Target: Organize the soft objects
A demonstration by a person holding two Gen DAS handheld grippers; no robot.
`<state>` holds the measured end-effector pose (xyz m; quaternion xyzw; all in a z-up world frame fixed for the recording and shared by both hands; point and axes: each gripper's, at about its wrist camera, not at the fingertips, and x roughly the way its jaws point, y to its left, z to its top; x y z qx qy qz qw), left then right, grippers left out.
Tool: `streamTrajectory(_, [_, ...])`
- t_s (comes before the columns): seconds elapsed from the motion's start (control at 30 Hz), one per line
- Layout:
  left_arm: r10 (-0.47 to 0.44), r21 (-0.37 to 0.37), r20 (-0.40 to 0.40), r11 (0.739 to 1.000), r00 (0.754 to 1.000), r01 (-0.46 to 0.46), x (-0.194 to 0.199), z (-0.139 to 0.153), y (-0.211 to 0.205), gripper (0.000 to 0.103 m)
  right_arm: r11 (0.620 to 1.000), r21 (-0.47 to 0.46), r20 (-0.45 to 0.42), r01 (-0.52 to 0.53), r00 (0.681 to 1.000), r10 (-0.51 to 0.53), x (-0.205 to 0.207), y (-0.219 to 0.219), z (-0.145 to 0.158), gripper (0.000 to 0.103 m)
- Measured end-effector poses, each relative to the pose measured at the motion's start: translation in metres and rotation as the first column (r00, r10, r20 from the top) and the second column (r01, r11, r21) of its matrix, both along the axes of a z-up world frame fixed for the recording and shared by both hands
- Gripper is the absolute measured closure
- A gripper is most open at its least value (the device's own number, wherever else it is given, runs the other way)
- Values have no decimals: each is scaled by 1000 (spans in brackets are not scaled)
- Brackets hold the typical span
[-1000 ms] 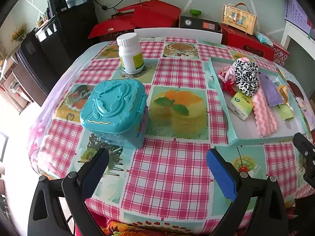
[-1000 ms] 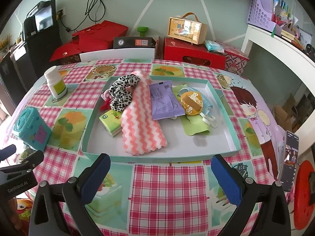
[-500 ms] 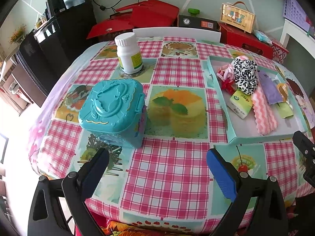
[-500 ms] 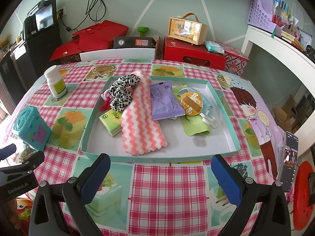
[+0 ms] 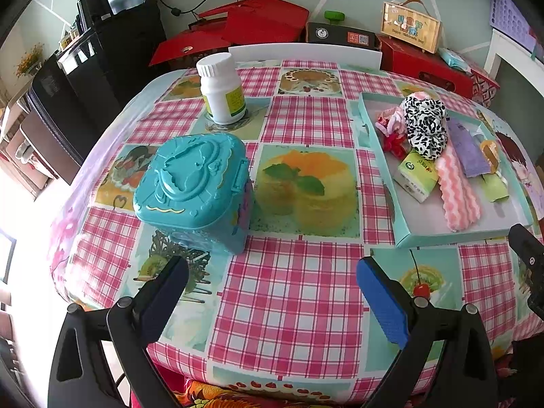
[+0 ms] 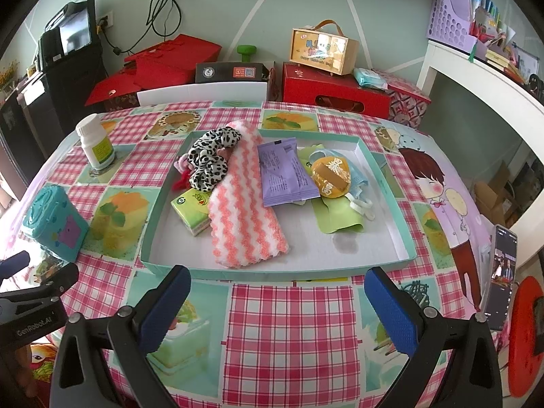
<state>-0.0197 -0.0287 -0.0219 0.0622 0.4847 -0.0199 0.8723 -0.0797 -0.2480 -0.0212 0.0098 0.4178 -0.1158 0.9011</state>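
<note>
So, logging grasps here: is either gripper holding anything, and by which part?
Nothing is held. The left gripper and right gripper are both open above the tablecloth.

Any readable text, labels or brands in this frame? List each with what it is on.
"GenRobot.AI": on the left tool's body.
Purple sachet: print too small.
Orange round packet: large characters, unreadable.
Green tissue pack: logo blurred.
White bottle: label unreadable.
Wooden case: lettering blurred.

Left gripper (image 5: 272, 292) gapes empty near teal box (image 5: 193, 187) on table (image 5: 289, 306).
</note>
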Motion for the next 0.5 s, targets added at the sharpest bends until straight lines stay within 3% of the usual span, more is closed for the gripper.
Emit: streamTrajectory(0.5, [-2,1,-5,1000,1000,2,1,-2,-1,4,1000,-3,-2,-1,1000,1,1,1,0,0])
